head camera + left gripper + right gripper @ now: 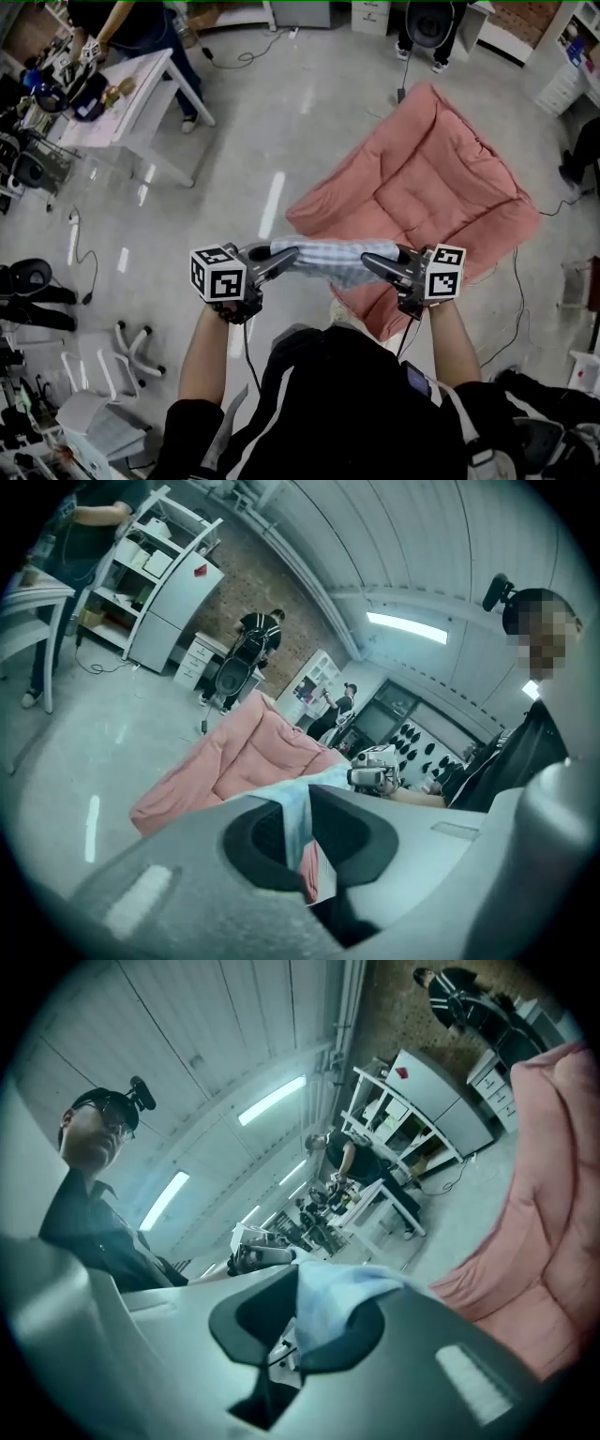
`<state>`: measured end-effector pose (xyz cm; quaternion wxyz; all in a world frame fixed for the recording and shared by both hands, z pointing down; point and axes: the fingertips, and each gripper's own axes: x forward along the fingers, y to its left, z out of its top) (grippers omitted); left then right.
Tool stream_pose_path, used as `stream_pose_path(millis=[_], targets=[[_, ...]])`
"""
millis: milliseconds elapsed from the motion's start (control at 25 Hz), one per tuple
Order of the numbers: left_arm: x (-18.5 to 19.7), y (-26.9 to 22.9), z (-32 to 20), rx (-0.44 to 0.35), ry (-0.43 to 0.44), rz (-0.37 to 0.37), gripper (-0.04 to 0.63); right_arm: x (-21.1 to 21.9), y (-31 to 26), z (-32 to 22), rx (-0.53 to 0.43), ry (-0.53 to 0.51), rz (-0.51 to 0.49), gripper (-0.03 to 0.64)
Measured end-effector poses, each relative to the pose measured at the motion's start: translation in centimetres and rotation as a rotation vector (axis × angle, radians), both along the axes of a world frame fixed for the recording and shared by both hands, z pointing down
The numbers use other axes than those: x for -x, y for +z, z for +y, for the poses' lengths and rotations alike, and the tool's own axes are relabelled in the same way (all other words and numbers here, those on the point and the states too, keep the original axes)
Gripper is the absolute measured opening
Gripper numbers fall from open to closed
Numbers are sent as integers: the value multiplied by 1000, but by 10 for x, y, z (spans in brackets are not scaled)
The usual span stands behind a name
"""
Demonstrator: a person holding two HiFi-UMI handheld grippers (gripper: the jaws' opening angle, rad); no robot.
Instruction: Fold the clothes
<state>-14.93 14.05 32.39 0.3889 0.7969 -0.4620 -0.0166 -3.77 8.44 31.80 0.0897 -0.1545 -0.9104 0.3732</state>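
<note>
left tool [283, 260] and right tool [377, 263] are each clamping shut on one end of a pale blue checked garment [333, 255], holding it stretched between them in the air, above the near edge of a pink quilted mat [422, 187] lying on the floor [281, 122].

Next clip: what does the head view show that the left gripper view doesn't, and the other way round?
Only the head view: from above, the left hand-held gripper and right hand-held gripper with the light blue garment stretched between them, plus the whole outline of the pink quilted mat. Only the left gripper view: the left jaws shut on the garment's edge up close, a ceiling light and white shelving by a brick wall. Both: the garment, the mat on the floor.
</note>
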Motion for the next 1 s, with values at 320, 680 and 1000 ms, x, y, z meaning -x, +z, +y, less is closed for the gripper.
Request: stream_pose_path(millis=[320,680,1000], targets=[[-29,-10,-91,-17,240,-21,18,-42,-15,-61,-58,255,-16,15],[-61,-3,-185,-21,585,-10,18,-79,-13,-122,-66,589,5,15],[-87,4,-248,0,877,-25,18,-100,5,-157,-28,887,63,17]])
